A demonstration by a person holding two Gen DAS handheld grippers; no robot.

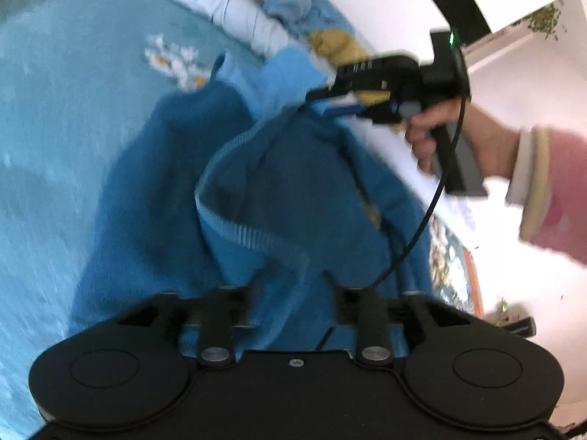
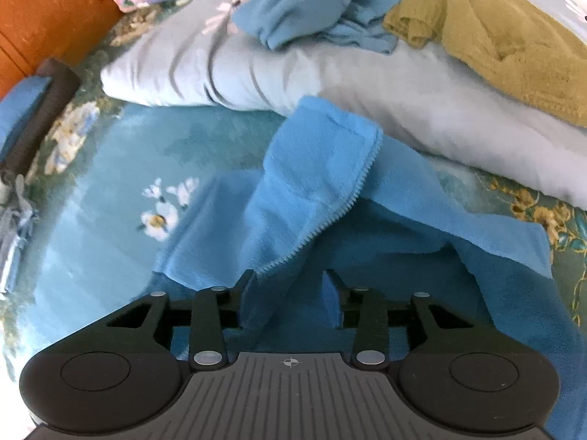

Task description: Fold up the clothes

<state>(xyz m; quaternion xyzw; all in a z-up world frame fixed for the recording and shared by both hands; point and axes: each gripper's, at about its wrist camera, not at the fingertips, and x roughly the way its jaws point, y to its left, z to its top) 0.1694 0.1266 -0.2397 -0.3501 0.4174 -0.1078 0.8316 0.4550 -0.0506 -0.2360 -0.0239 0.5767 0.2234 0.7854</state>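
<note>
while the blue fleece zip-front jacket (image 2: 315, 190) lies spread on the teal flower-printed bedspread (image 1: 73, 110), both tools hang over it with their jaws apart. the left gripper (image 1: 291, 286) is over the jacket's lower part, its pads clear of the cloth, the ribbed pale zipper band (image 1: 234, 231) just beyond them. the right gripper (image 2: 290, 289) stands over the jacket near its zipper teeth, fleece lying between the parted jaws but not pinched. in the left wrist view the right gripper (image 1: 323, 101) shows from the side, at the jacket's far edge, held by a hand (image 1: 436, 135) in a pink sleeve with a cream cuff (image 1: 557, 190). beyond the jacket lies a folded pale grey quilt (image 2: 256, 73); on it rest a crumpled light blue garment (image 2: 323, 11) and a mustard yellow fleece garment (image 2: 506, 47).
</note>
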